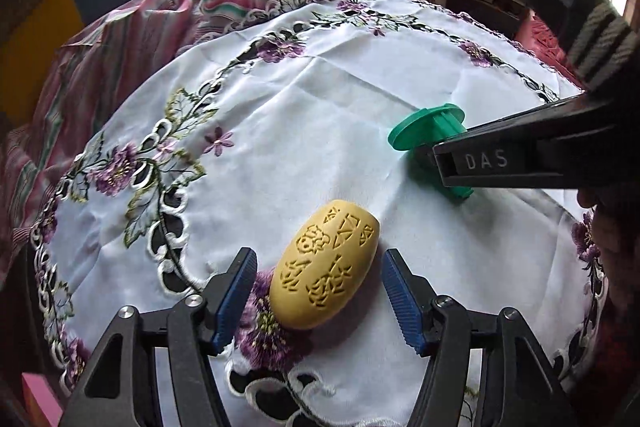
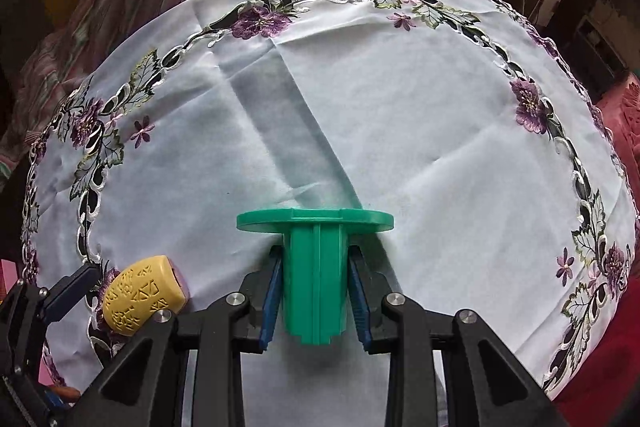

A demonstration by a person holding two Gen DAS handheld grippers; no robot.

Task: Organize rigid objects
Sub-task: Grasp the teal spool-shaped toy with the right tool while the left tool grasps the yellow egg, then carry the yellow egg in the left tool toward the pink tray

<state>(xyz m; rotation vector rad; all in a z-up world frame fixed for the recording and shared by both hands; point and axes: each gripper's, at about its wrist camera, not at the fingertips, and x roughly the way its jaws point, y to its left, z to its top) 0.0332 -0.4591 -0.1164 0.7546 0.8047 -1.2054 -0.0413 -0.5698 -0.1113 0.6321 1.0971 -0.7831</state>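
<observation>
White embroidered tablecloth [image 2: 400,115], stitched with purple flowers and cut-work leaves around its border, covers the work surface; a crumpled pink-and-green striped fabric [image 1: 120,39] lies heaped at its far left edge, and cluttered shelves fill the room behind.

Toward the left lies the yellow egg-shaped carved block [image 1: 325,269], on its side on the cloth, partly over an embroidered flower. The left gripper [image 1: 320,291] straddles it with both blue ribbed pads spread wide, a clear gap on each side, so nothing is held yet. The block looks hard and light, probably printed plastic; its rounded flanks could squirt out of a pinch, so closing across the middle of its width, where the shallow carved pattern gives some bite, seems the safest hold.

Further right is the green plastic flanged spool [image 2: 314,279], a ribbed hub with a round disc at its far end. The right gripper [image 2: 314,291] has its blue pads [image 2: 269,303] pressed against the two sides of the hub, just behind the disc, clamping it. In the left wrist view the spool sits low against the cloth; whether it is lifted clear I cannot tell. It appears stiff and light, and the flange should stop it sliding back through the pads.
</observation>
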